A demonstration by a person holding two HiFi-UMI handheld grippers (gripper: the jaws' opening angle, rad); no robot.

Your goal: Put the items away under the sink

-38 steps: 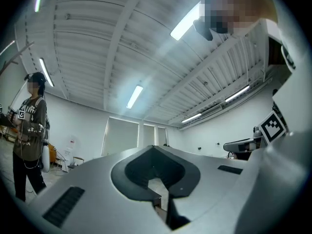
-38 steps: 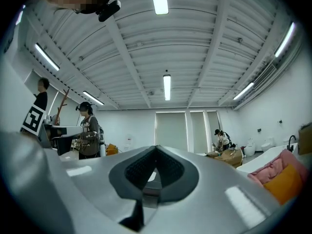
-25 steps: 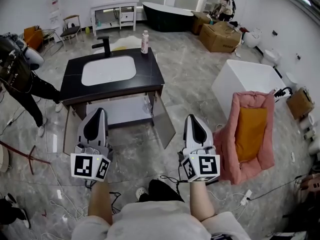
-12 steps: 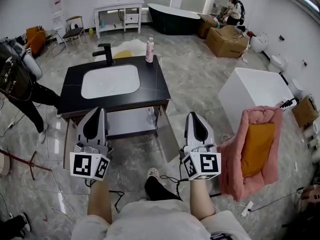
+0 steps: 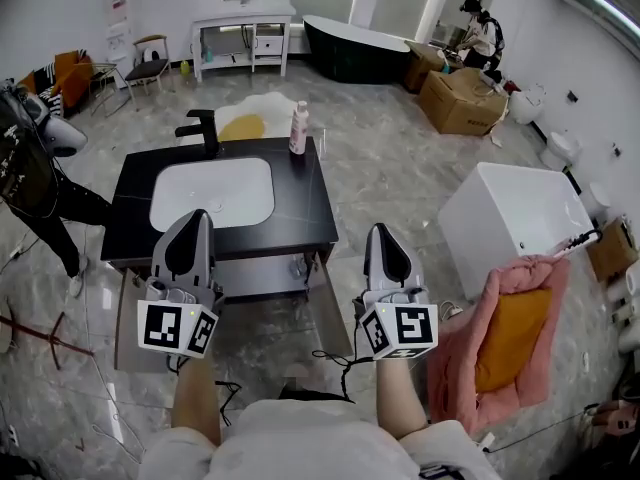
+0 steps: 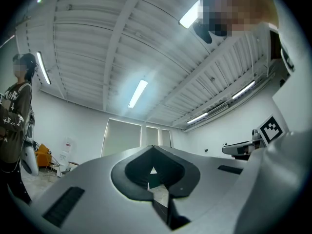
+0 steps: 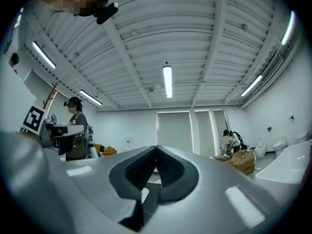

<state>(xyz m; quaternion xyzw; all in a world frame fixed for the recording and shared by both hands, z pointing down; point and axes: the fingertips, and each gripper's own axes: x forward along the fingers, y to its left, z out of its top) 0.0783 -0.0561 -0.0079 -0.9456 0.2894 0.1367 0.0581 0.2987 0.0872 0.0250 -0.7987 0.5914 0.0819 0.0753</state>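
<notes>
Both your left claw [image 5: 197, 218] and right claw [image 5: 381, 231] are closed and empty; you've stepped nearer the table [image 5: 300, 203], yet the pink bottle [image 5: 298, 128] on its far corner likely needs another step

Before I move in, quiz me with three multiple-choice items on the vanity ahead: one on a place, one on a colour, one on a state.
1. Where does the pink bottle stand?
A. in the basin
B. on the countertop, just right of the faucet
C. on the white tub's rim

2. What colour is the countertop?
A. black
B. white
C. light wood

3. How are the cabinet doors below the countertop?
A. both shut
B. taken off
C. swung open

Answers:
1 B: the head view shows the bottle upright at the countertop's back edge, beside the faucet.
2 A: the slab around the white basin is black.
3 C: a door angles outward on each side of the cabinet front.
</notes>
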